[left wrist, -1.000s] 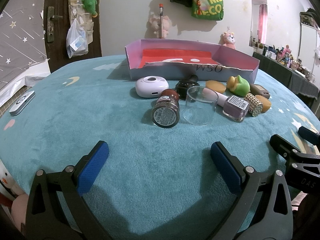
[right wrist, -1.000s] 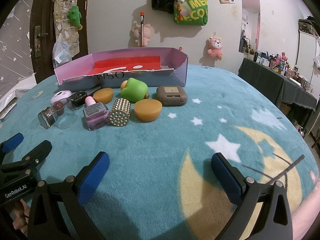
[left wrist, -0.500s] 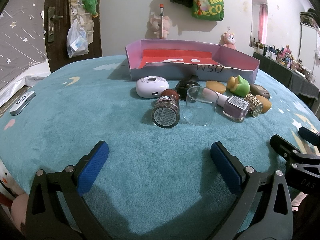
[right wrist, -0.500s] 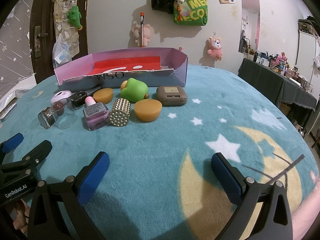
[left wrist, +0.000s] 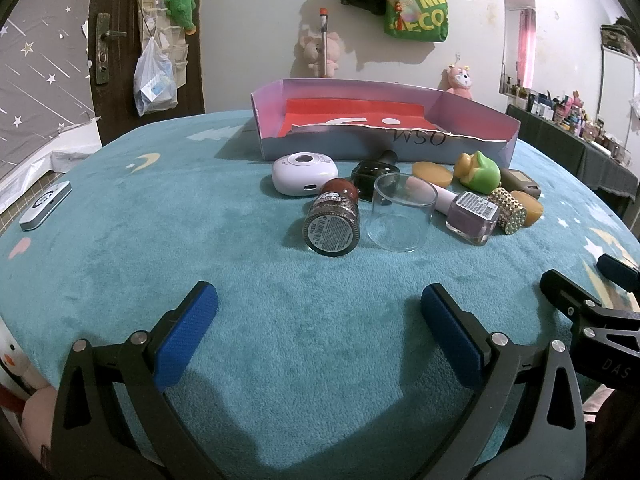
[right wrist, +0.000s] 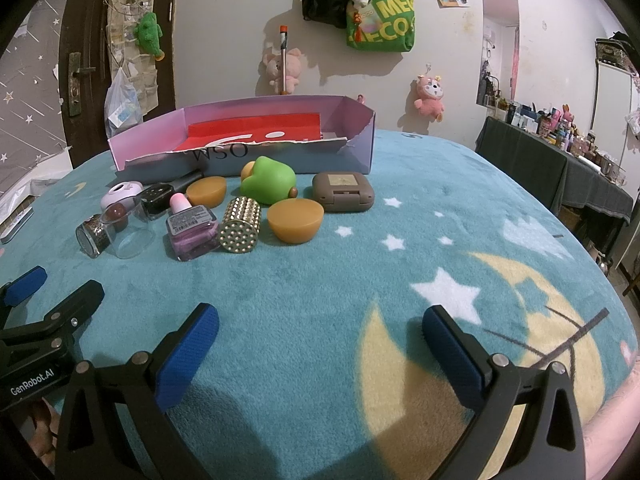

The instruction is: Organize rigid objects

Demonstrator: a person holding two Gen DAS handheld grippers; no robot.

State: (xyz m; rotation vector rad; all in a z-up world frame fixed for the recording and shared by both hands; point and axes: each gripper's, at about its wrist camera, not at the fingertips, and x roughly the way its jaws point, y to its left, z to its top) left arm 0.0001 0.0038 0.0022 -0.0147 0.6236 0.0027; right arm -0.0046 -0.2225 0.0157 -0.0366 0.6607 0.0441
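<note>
- Both tools are hovering low over the teal blanket, near edge of the scene; nothing is being gripped yet.
- The left gripper is standing with its blue pads spread wide and empty, pointing toward the glitter jar and the clear cup, which are lying nearest to it.
- The right gripper is likewise gaping wide and empty, well apart from the cluster, which is sitting to its far left.
- The task's things are crowding together just in front of the box, none inside it as yet: white case, pink bottle, studded cylinder, green toy, brown case, and amber pieces, one by the toy.
- The step in hand appears to be choosing and approaching a first piece.
- A sound approach is probably taking outer pieces first: the jar for the left tool, the brown case or near amber piece for the right.
- The jar is lying on its side and is likely to roll; closing the pads across its round body, not its ends, is advisable.
- The cup is touching or nearly touching the jar, so a wide pad may be nudging it; entering from the jar's free left side is lessening that risk.
- The front wall of the box is torn and low, offering the easier way in.
</note>
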